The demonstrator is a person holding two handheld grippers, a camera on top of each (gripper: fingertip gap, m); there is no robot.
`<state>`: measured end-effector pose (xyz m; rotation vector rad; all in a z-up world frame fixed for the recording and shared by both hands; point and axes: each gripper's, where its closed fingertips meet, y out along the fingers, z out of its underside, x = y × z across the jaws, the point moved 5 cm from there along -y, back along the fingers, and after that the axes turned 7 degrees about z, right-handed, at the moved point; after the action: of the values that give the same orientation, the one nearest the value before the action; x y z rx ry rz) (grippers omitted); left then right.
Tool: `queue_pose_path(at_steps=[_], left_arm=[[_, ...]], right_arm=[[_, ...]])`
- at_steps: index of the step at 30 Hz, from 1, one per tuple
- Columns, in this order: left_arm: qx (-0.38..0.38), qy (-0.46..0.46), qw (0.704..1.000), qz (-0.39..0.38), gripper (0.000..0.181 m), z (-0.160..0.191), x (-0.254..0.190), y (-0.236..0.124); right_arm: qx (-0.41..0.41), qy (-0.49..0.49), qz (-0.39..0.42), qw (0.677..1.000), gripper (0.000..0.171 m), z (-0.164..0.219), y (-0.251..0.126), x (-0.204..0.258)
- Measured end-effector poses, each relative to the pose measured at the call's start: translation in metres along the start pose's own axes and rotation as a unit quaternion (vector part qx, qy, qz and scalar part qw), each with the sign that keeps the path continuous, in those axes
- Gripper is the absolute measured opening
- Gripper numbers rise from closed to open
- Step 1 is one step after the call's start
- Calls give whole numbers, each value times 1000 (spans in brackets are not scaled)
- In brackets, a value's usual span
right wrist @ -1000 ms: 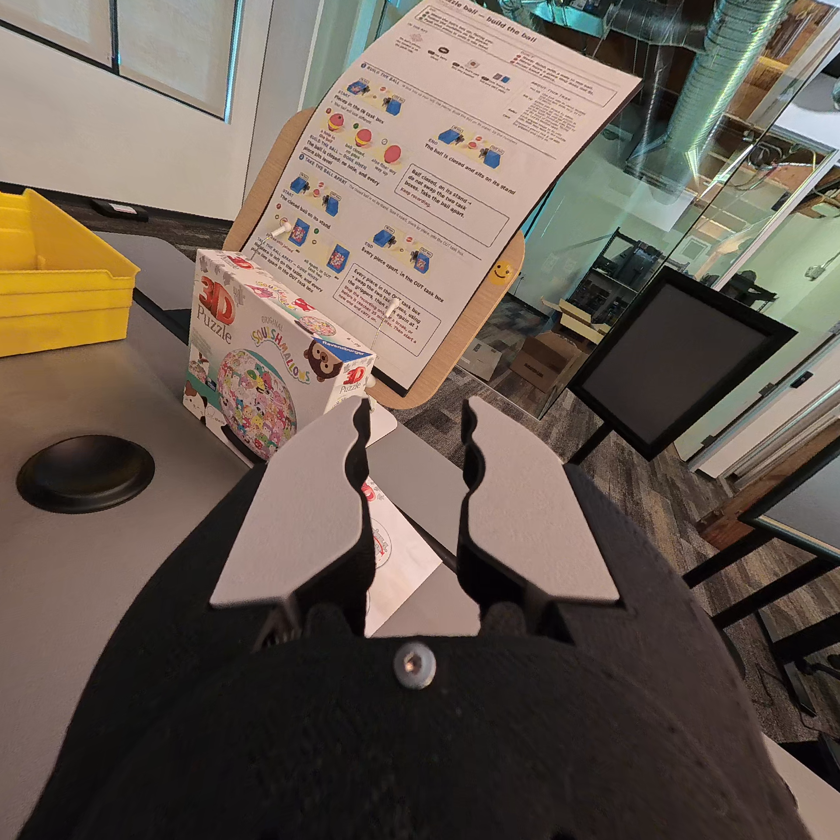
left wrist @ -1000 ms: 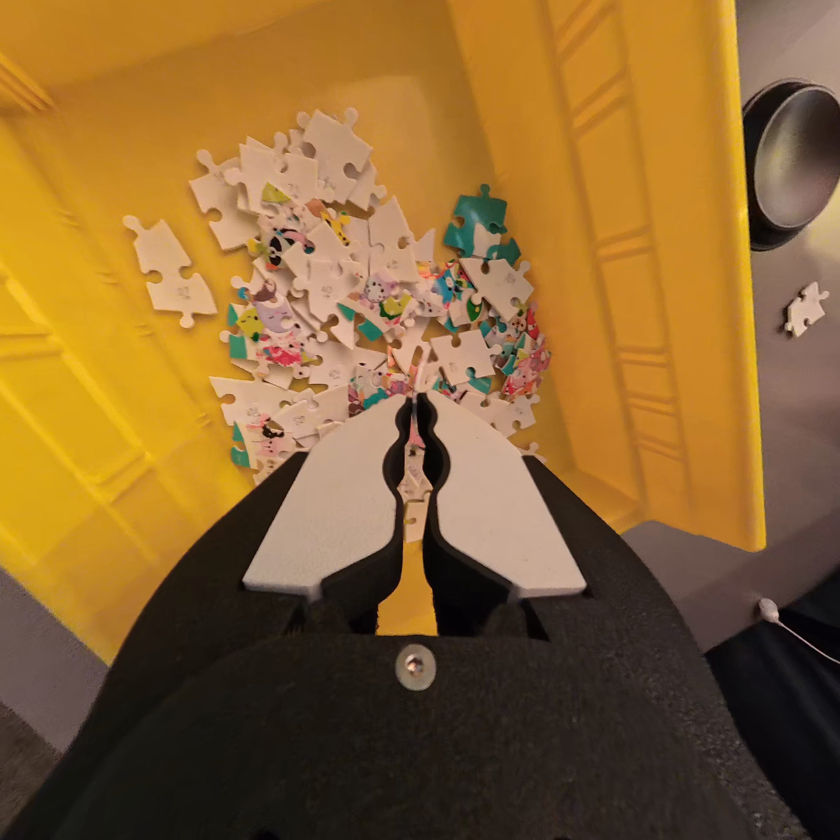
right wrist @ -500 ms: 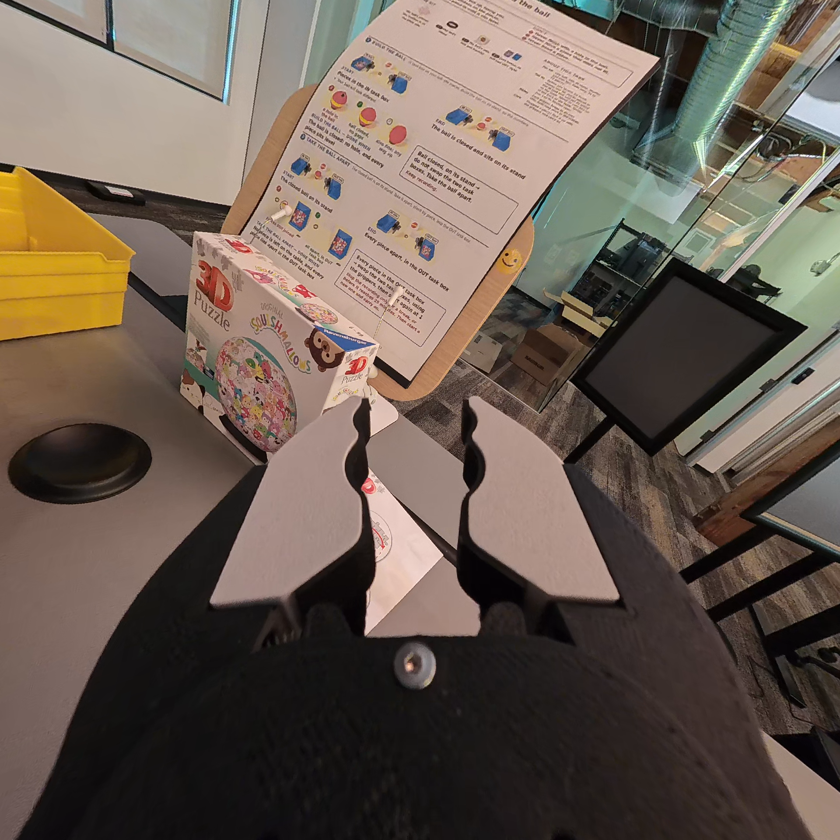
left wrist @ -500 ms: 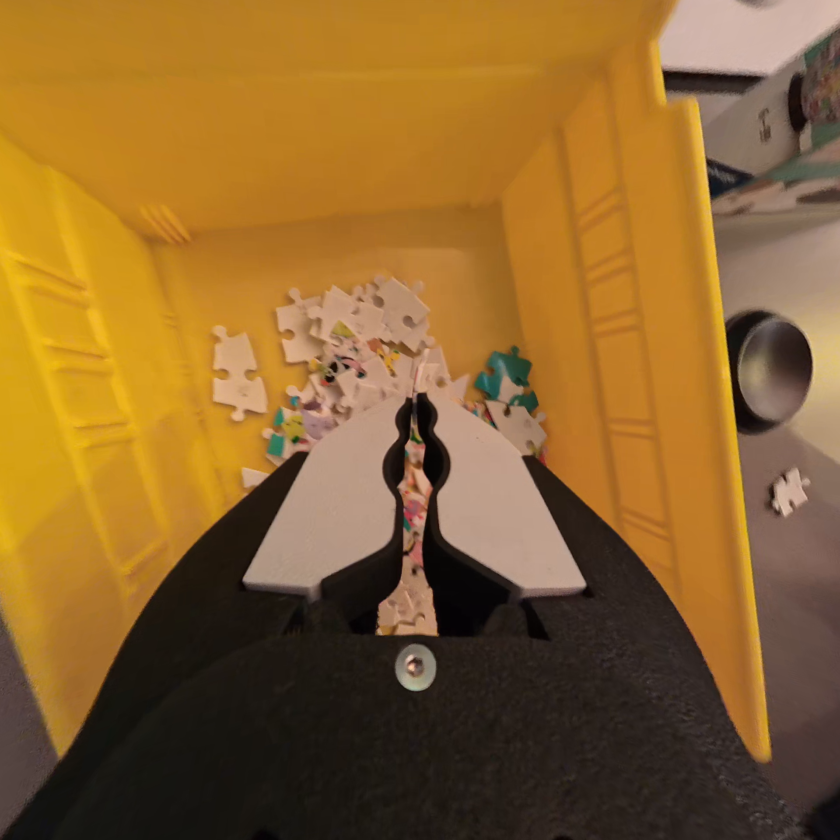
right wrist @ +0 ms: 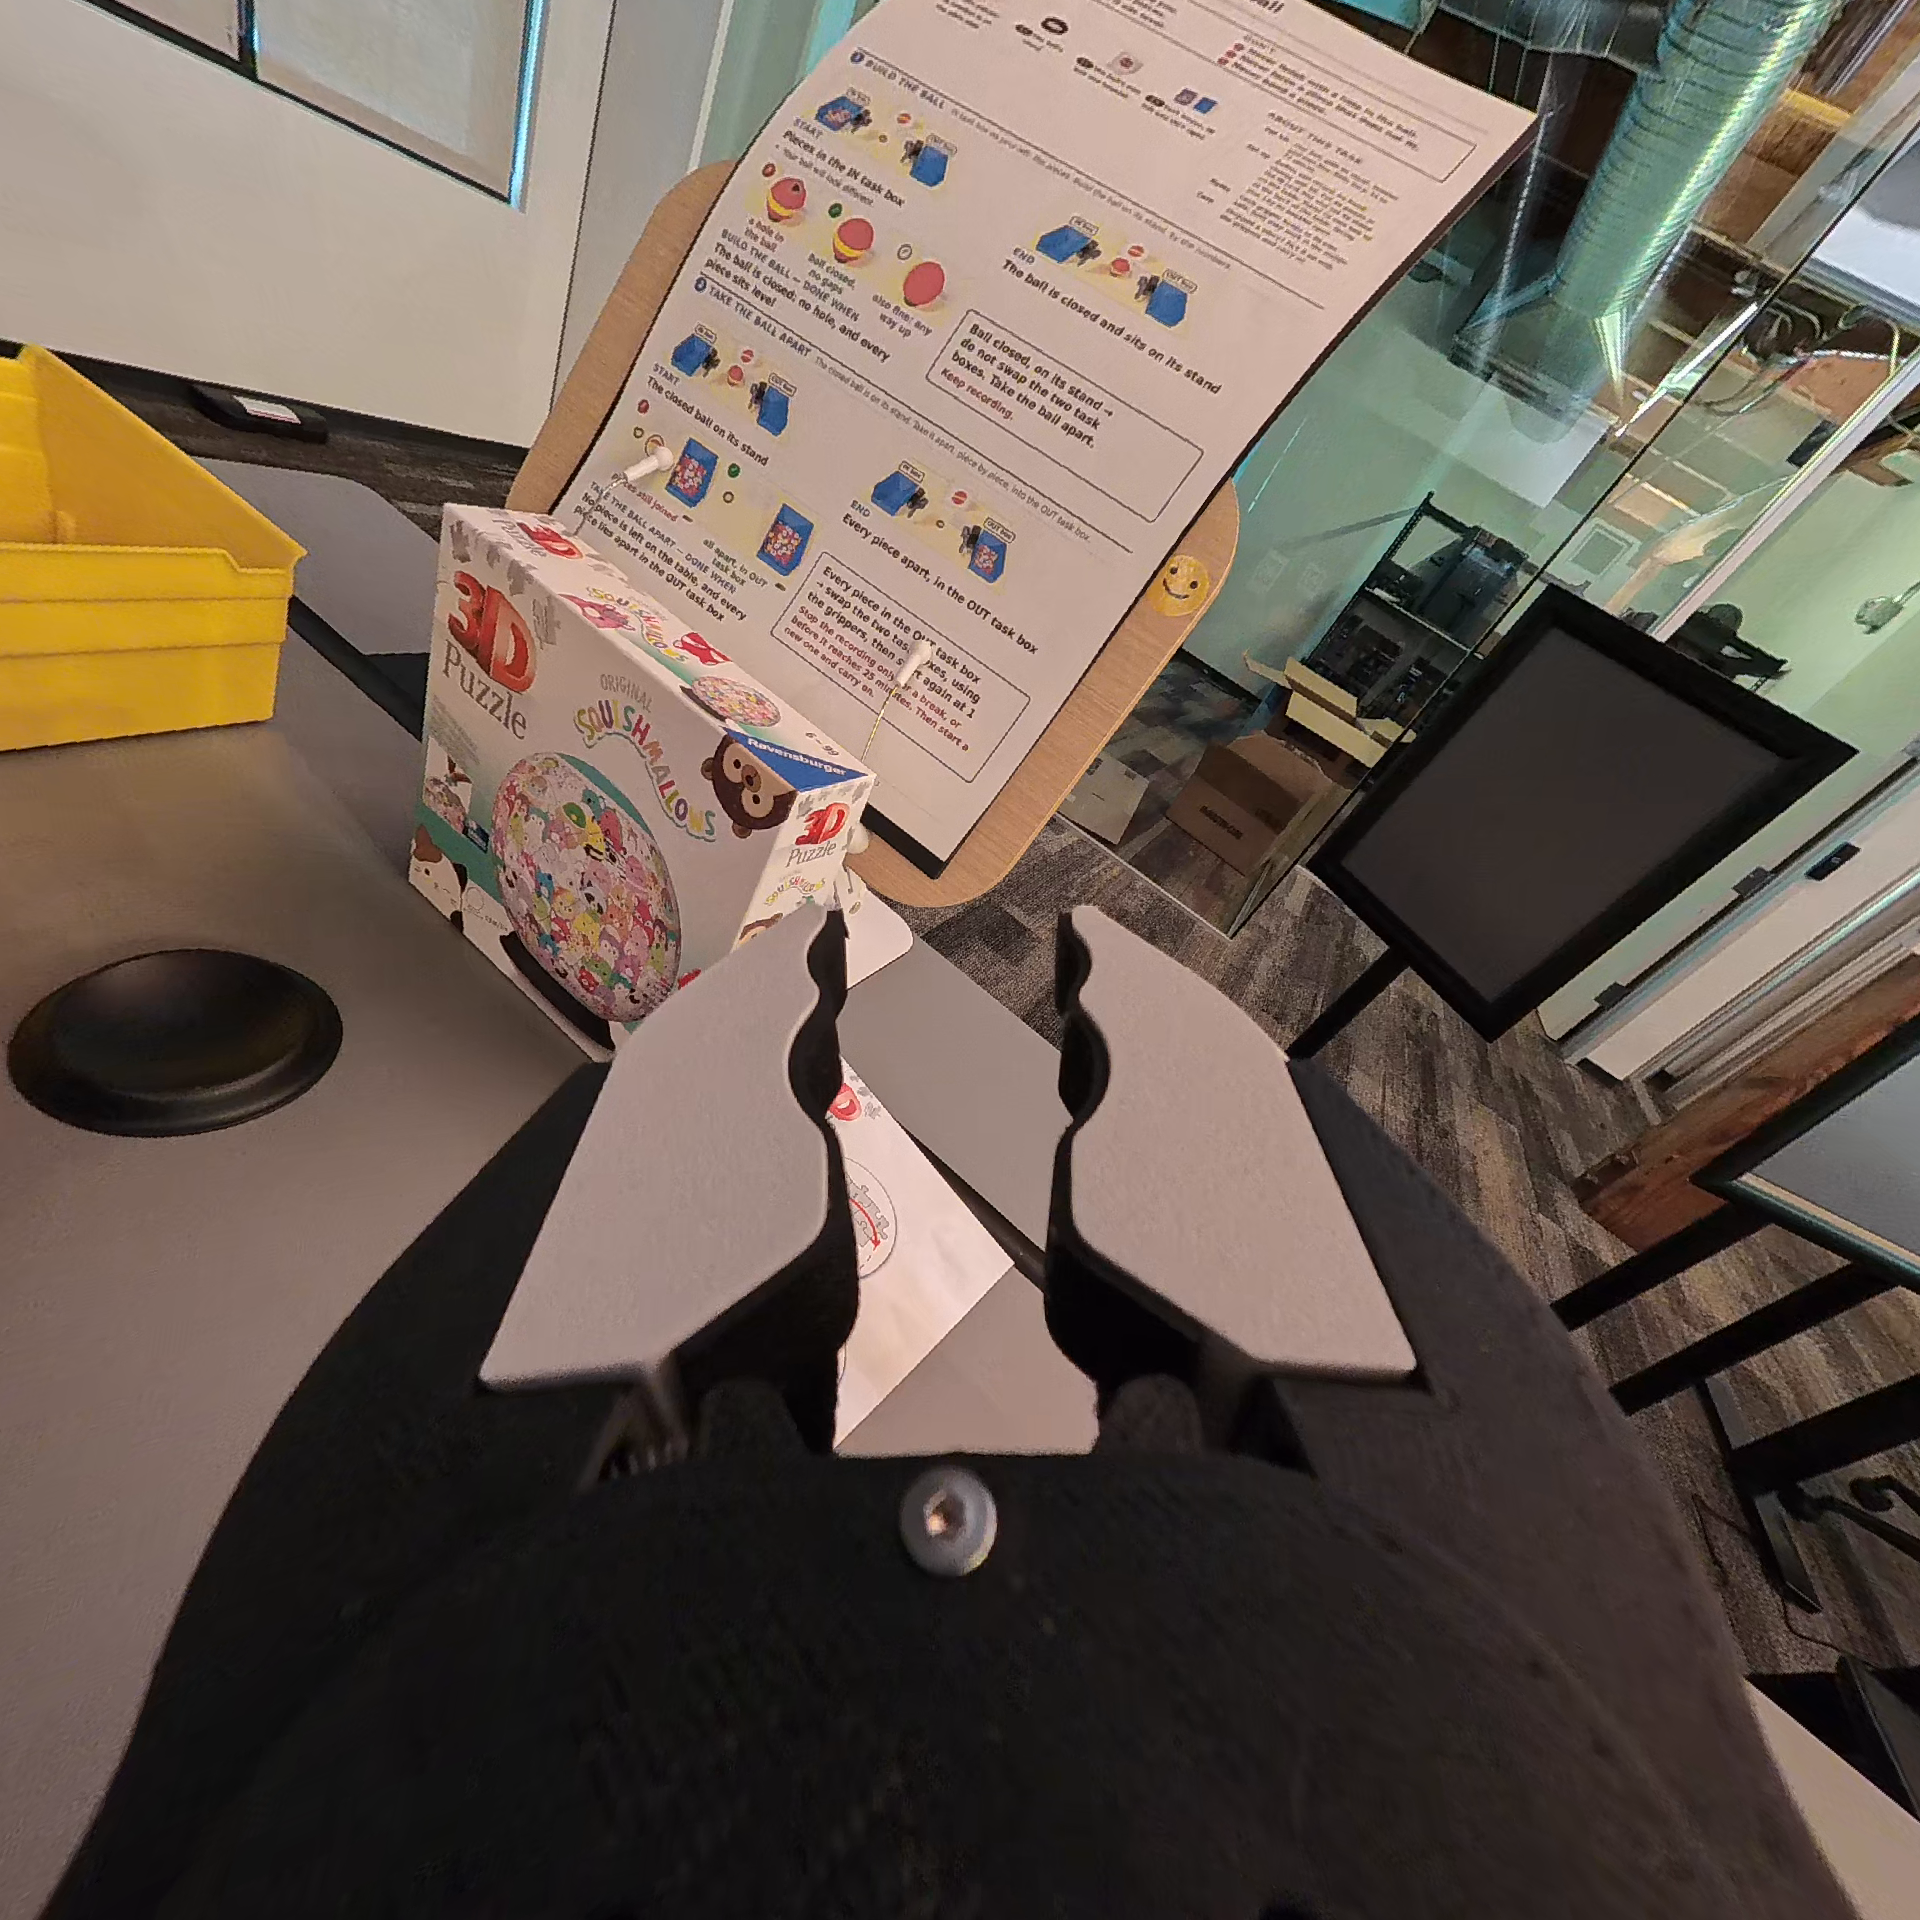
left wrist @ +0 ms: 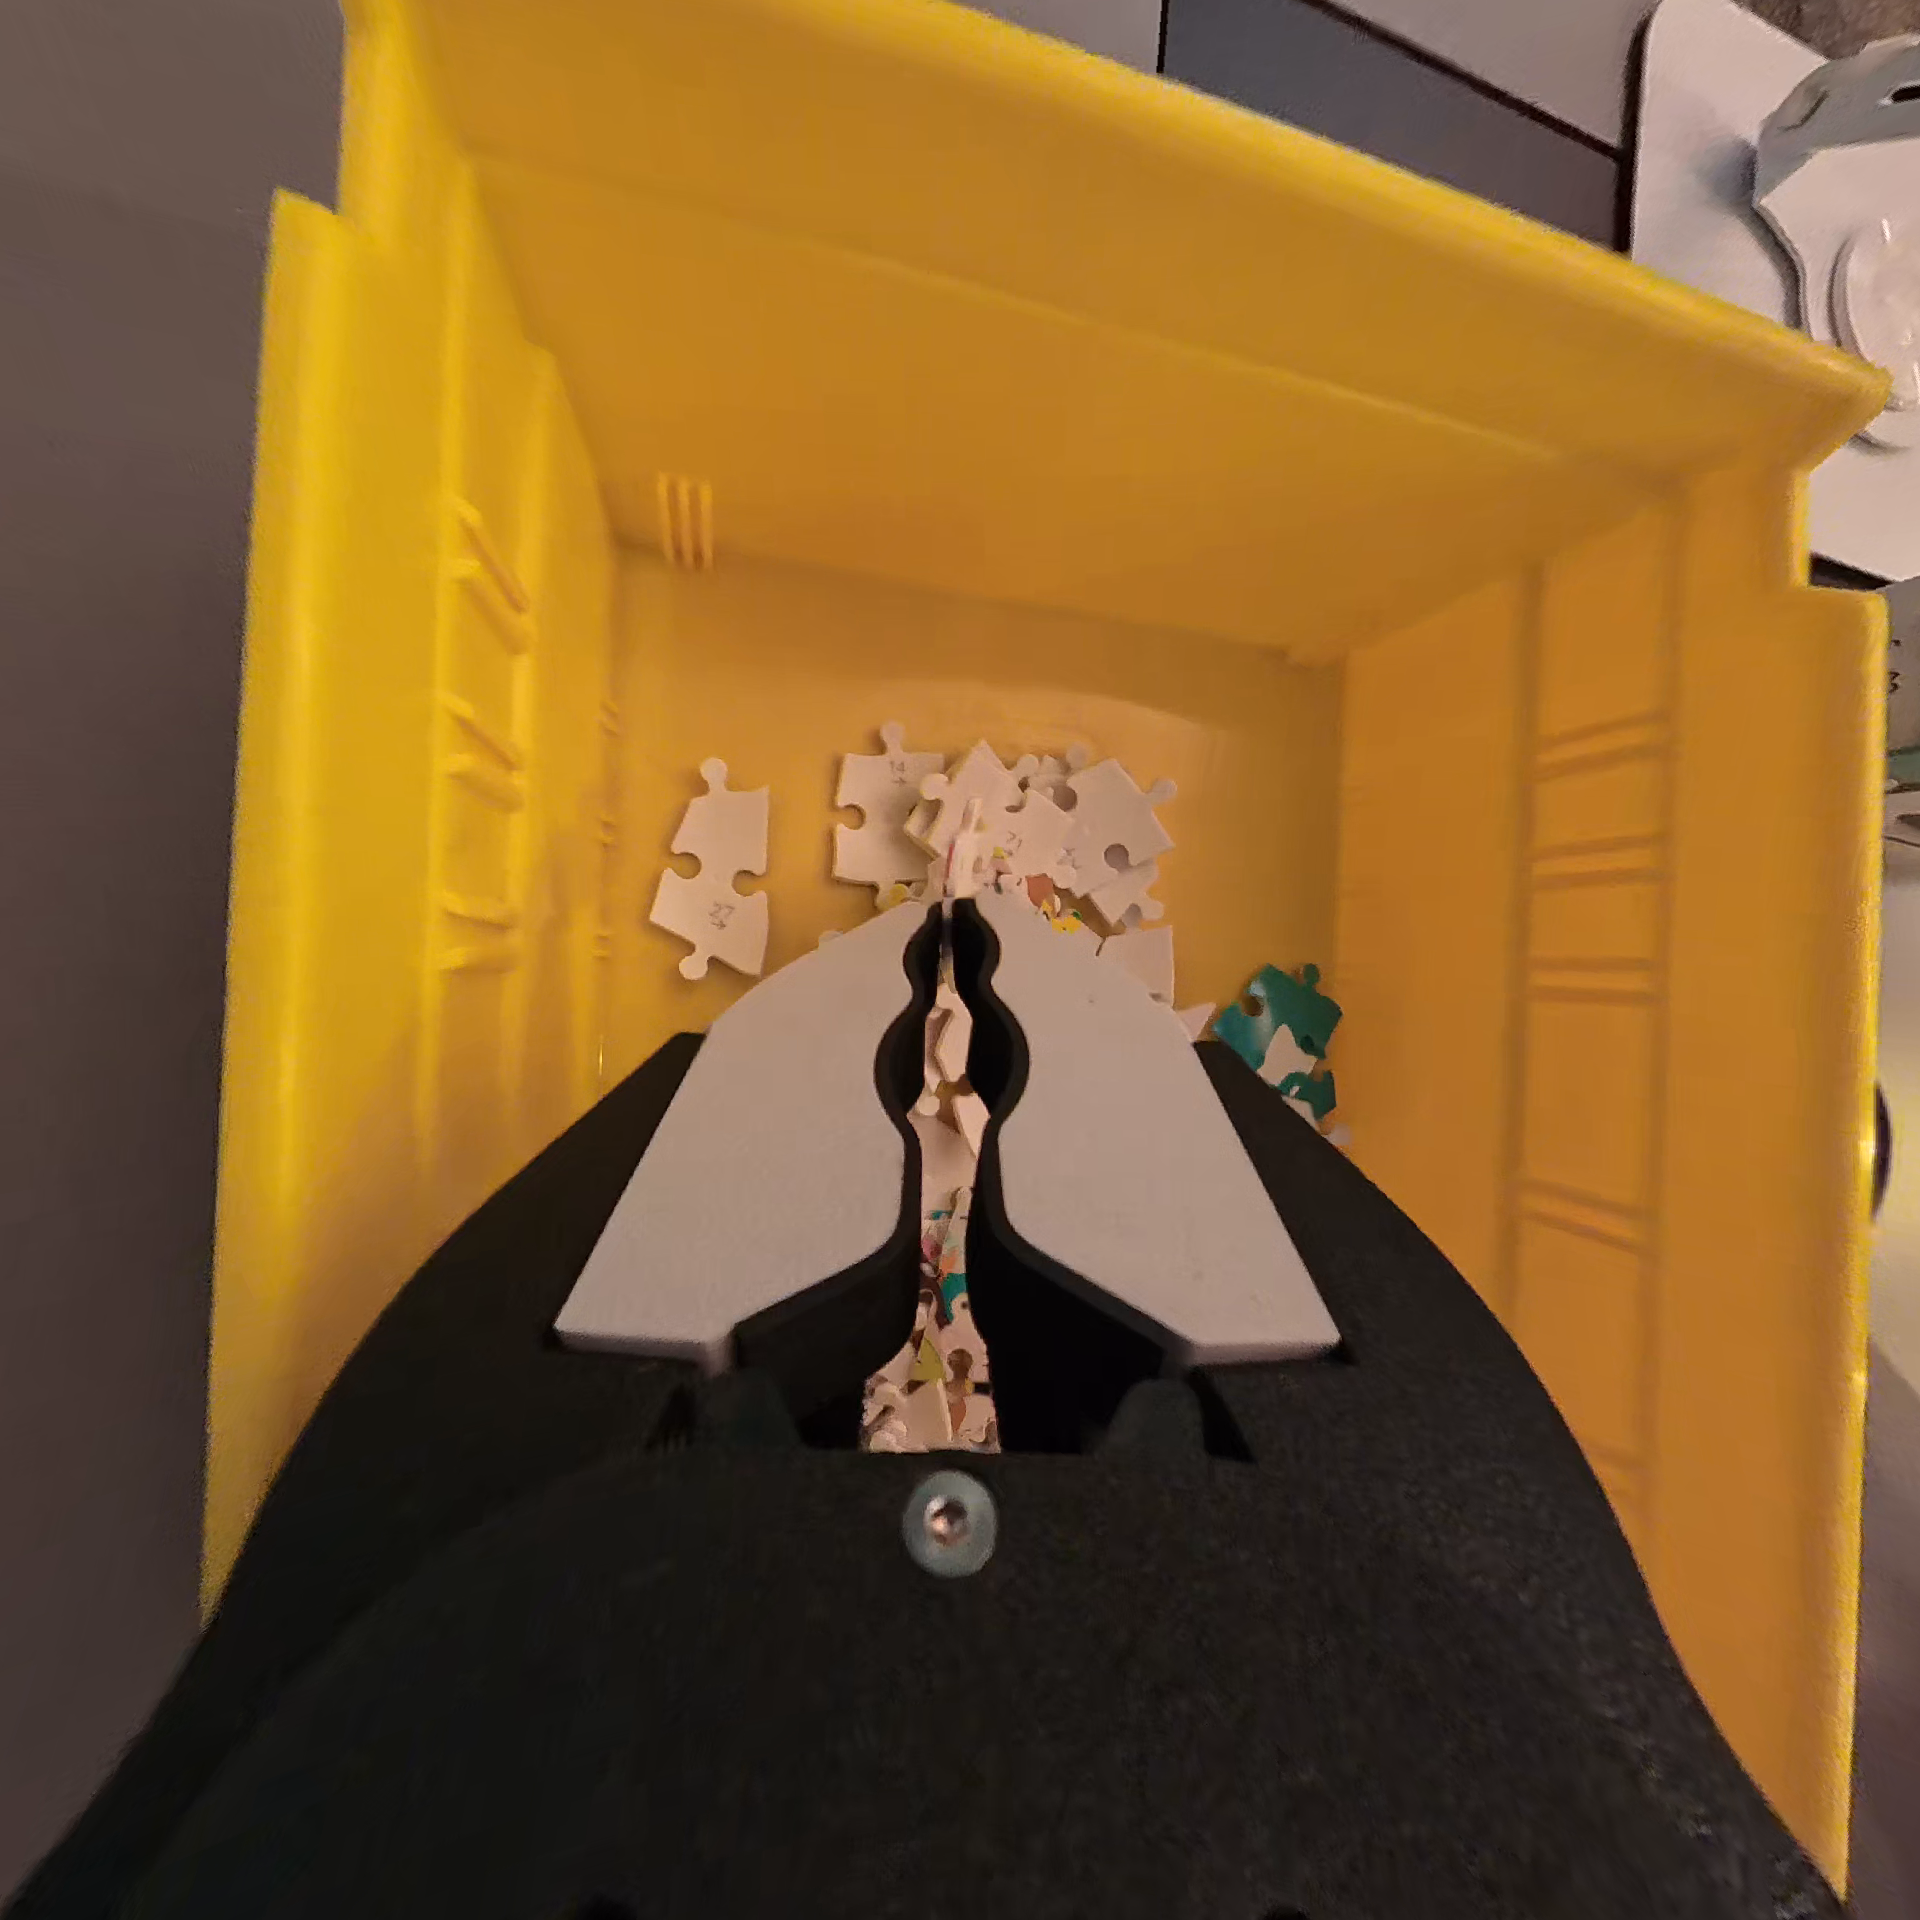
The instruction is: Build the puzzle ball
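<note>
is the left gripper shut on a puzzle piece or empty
Shut on a puzzle piece: the left gripper has its tips pinched together, with the thin piece sticking out edge-on above the pile.

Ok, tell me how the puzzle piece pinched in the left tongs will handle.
The puzzle piece stands edge-on and straight above the tips, so probably stiff. It looks thin, so likely light. The left tongs pinch only its lower edge, so it may pivot or slip if bumped against the yellow bin.

Glossy yellow plastic bin [left wrist: 935, 416], matt cardboard puzzle pieces [left wrist: 717, 894], glossy cardboard box [right wrist: 623, 769].
</note>
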<state>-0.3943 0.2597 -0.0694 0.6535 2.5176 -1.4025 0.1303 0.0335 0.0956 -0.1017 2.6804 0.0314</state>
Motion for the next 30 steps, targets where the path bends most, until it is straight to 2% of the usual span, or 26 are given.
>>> queue_pose_path(at_steps=[13,15,24,27,30], left_arm=[[23,1,997,-73,2,6,18,2],[29,1,996,-82,11,7,19,3],[59,28,993,-95,26,8,13,-11],[94,40,991,-87,26,14,9,-22],[124,50,987,-87,36,21,8,-18]], right_arm=[[6,-7,-2,1000,39,2,2,3],[6,-9,-1,1000,39,2,2,3],[6,-10,-1,1000,39,2,2,3],[6,-11,-1,1000,39,2,2,3],[6,-10,-2,1000,39,2,2,3]])
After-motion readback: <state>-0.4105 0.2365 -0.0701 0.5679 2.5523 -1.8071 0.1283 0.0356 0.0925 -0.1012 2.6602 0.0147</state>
